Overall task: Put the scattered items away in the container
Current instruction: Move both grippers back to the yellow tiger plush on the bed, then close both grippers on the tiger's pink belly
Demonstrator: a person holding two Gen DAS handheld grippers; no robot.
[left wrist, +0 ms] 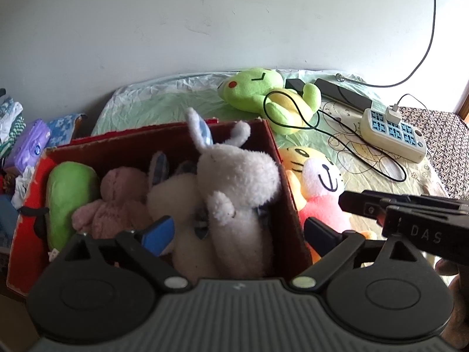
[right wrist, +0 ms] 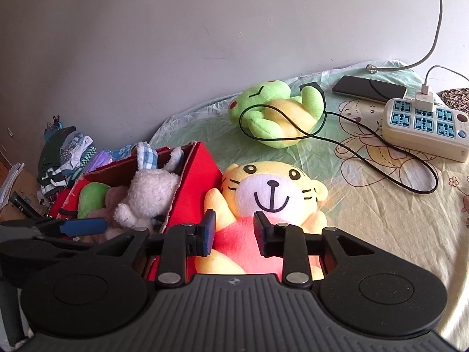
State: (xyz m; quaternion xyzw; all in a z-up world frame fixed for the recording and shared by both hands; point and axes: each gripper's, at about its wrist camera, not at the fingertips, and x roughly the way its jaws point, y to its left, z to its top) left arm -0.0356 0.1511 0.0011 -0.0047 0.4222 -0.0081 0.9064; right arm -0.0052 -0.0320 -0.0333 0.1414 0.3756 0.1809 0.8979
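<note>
Nearest the right wrist camera, the right gripper (right wrist: 233, 236) hangs over the red body of the yellow tiger plush (right wrist: 271, 193). Its jaws stand at a narrow gap, one pad to each side of the toy's chest; whether the pads press on the fabric cannot be told, though a gap shows between them and nothing appears lifted.

The left gripper (left wrist: 237, 233) is over the near end of the red cardboard box (left wrist: 288, 202). Its jaws are spread wide and hold nothing. The white rabbit plush (left wrist: 237, 182) stands between them, inside the box and apart from both pads.

Contents of the box, left to right: a green plush (left wrist: 69, 199), a pink plush (left wrist: 117, 202), a cream plush (left wrist: 176, 202), then the rabbit. The box is well filled.

Items outstanding on the bedsheet (right wrist: 395, 220): the tiger, lying on its back against the right wall of the box, and the green frog plush (right wrist: 275, 111), farther off. A black cable (right wrist: 381, 161) loops across the frog. The power strip (right wrist: 425, 129) and phone (right wrist: 369, 88) lie at far right.

Assessment: the rabbit looks deposited, and the tiger is the item in hand. The next move calls for the right jaws to close on the tiger's body, lift it over the box wall and place it left into the remaining space. The frog would need to be drawn clear of the cable.
</note>
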